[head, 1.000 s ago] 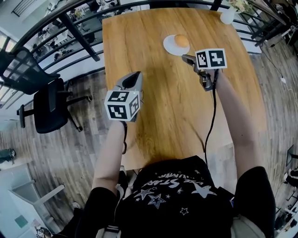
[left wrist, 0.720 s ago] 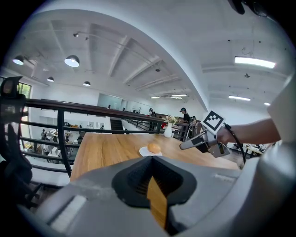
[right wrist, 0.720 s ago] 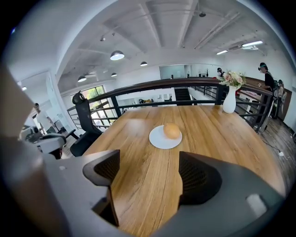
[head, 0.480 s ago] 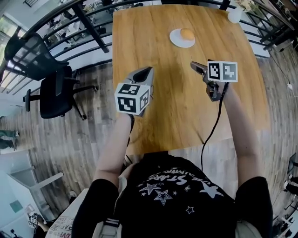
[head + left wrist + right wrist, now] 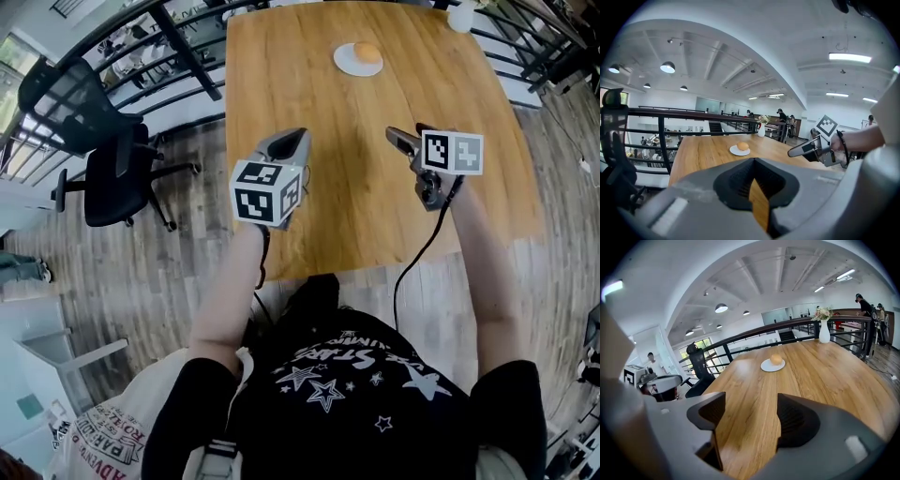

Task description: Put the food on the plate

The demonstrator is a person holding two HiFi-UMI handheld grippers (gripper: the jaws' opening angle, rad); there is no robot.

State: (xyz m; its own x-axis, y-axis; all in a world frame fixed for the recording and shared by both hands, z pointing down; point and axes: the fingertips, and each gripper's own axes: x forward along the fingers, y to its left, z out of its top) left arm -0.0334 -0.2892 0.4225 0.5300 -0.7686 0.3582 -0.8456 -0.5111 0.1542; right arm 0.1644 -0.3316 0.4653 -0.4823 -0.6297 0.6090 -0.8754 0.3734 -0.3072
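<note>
Right gripper [image 5: 751, 420]: jaws wide apart and closing, only bare wooden table [image 5: 820, 376] between them. Far down the table, a white plate [image 5: 767, 367] with a round orange-brown bun [image 5: 776, 359] on it. White vase [image 5: 824, 333] with flowers near the far edge, by the black railing [image 5: 754, 336]. Black office chair [image 5: 697, 363] beyond the table's left side. Left gripper [image 5: 663, 383] at far left.

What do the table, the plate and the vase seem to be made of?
Table: wood or wood veneer, judging by the grain bands; smooth, with a soft sheen.
Plate: probably glazed ceramic, plain white and smooth; plastic is also possible.
Vase: white, likely ceramic or opaque glass; it is too small to tell more.
</note>
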